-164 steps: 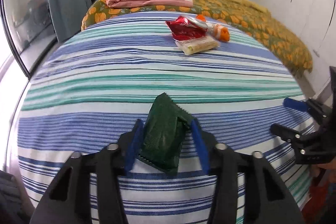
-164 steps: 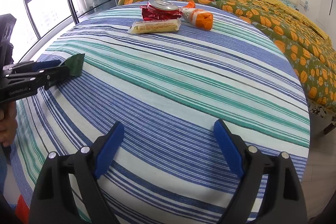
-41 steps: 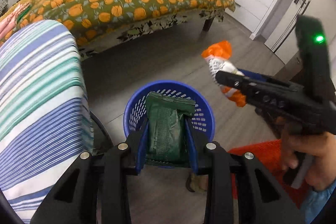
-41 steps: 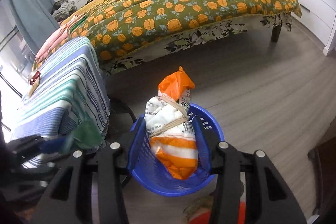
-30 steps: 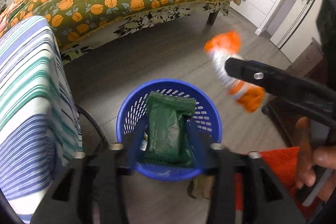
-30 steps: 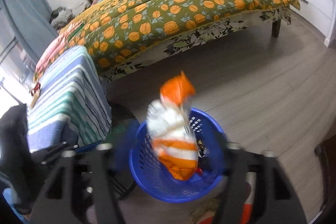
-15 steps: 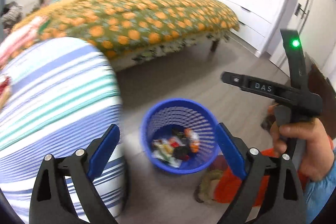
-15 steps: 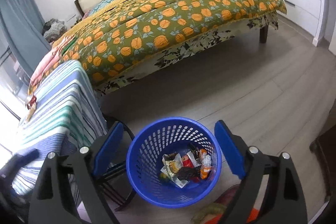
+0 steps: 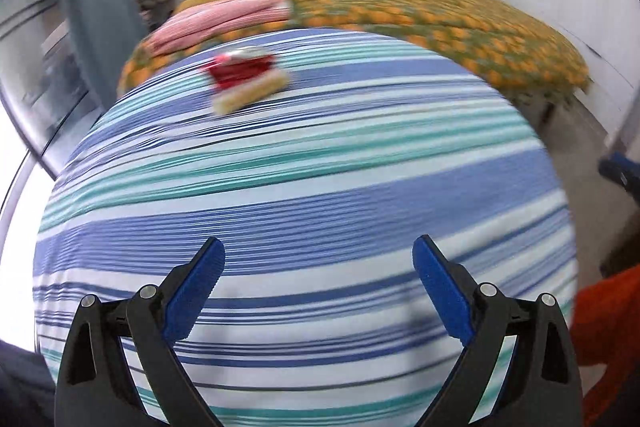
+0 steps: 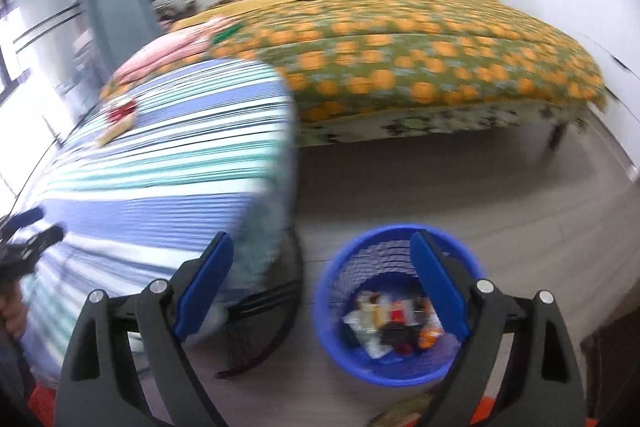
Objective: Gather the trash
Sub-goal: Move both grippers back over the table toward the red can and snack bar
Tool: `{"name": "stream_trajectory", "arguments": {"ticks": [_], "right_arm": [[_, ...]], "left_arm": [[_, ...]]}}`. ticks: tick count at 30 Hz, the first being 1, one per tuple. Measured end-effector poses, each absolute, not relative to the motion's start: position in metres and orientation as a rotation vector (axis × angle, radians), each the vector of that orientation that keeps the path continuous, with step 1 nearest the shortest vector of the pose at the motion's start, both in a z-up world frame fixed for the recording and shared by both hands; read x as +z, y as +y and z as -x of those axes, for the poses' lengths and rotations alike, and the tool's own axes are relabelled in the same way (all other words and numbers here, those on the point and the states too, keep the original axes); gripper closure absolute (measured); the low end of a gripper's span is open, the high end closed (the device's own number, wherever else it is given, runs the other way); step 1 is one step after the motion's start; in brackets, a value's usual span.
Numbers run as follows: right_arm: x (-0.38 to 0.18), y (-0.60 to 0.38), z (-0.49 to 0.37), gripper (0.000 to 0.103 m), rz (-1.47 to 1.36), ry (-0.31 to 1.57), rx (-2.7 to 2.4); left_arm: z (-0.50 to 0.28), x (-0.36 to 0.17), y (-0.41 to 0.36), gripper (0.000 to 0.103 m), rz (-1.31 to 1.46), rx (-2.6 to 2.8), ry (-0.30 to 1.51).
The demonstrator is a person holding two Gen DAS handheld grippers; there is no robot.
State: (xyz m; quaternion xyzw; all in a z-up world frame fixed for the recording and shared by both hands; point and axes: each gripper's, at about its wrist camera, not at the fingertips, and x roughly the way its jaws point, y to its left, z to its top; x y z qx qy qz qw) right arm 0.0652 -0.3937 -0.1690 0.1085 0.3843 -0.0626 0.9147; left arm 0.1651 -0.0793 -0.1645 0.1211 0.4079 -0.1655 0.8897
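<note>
**Both loads dropped, back toward the table**

Left wrist view: no longer over the basket as half a second ago; faces the striped table [image 9: 304,187] again. Green packet gone from the left gripper [image 9: 318,281], so that piece counts as binned. Spread wide, both blue pads bare, nothing held or touched, hovering above the near edge of the cloth. Two pieces of trash left at the far side: a red wrapper [image 9: 242,69] and, just in front and touching or nearly so, a pale packet [image 9: 250,95]. Blurred, so no finer detail. Sliver of the other gripper at the far right edge.

Right wrist view: orange-and-white bag gone from the right gripper [image 10: 322,281]; also wide open and empty, touching nothing. Blue basket [image 10: 340,359] on the floor near right, partly behind the right finger, with mixed wrappers [image 10: 384,327] inside; which is which cannot be told through the blur. Table to the left, the red wrapper and pale packet small at its far left. Likely next: reach across for those two, by the look of it the last ones on the table.
</note>
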Motion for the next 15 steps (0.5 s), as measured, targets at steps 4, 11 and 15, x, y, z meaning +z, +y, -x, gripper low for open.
{"name": "stream_trajectory", "arguments": {"ticks": [4, 11, 15], "right_arm": [[-0.162, -0.321, -0.088, 0.012, -0.171, 0.834, 0.02], [-0.158, -0.231, -0.151, 0.012, -0.052, 0.933, 0.148], [-0.158, -0.199, -0.196, 0.026, -0.058, 0.97, 0.181]], "left_arm": [[-0.191, -0.167, -0.034, 0.007, -0.252, -0.264, 0.863], [-0.224, -0.183, 0.023, 0.005, -0.262, -0.19, 0.919], [-0.229, -0.185, 0.039, 0.004, -0.19, -0.22, 0.939]]}}
